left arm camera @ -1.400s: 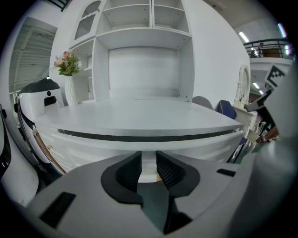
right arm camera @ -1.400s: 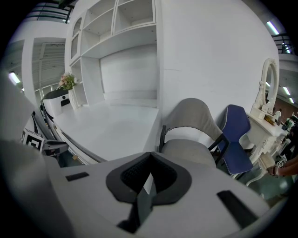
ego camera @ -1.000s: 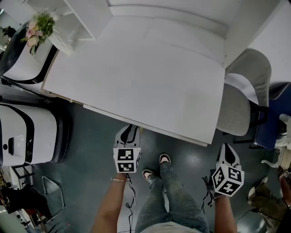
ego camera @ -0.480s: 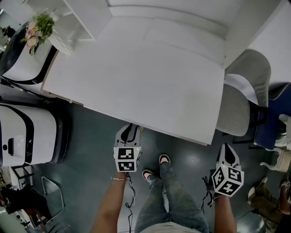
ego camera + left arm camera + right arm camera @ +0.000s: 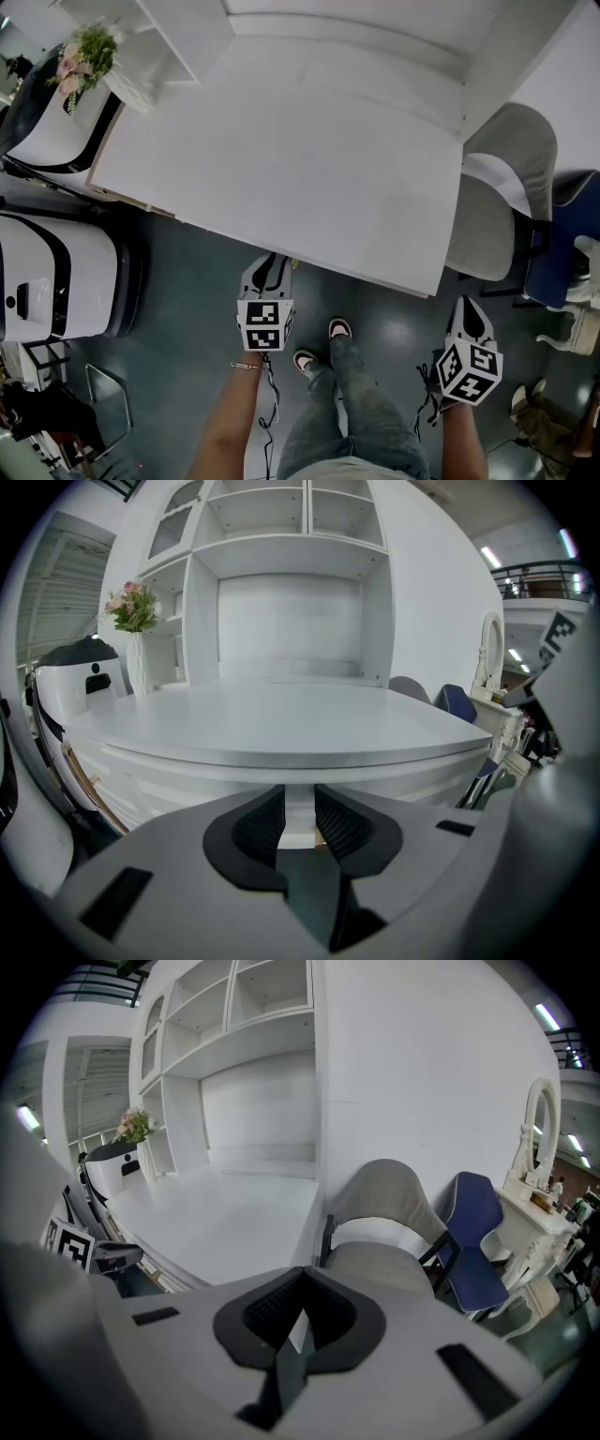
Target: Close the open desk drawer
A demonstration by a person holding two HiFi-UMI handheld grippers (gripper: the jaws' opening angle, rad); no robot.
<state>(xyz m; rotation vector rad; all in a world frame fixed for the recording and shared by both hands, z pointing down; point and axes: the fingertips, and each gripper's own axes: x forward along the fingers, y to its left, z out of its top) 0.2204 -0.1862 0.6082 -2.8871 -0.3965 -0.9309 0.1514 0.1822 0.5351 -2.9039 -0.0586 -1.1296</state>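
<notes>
Left gripper [image 5: 269,267] is held at the front edge of the desk [image 5: 281,159], its jaws a narrow gap apart. The white drawer front [image 5: 178,778] is seen straight ahead through that gap, under the desk top; whether it is touched cannot be told. Right gripper [image 5: 469,309] is held well to the right, jaws together and empty, with the grey chair [image 5: 492,225] ahead of it.

Left gripper [image 5: 269,265] at white desk [image 5: 281,159] front edge — right gripper [image 5: 469,309] apart, near desk corner, over floor [image 5: 187,281].
</notes>
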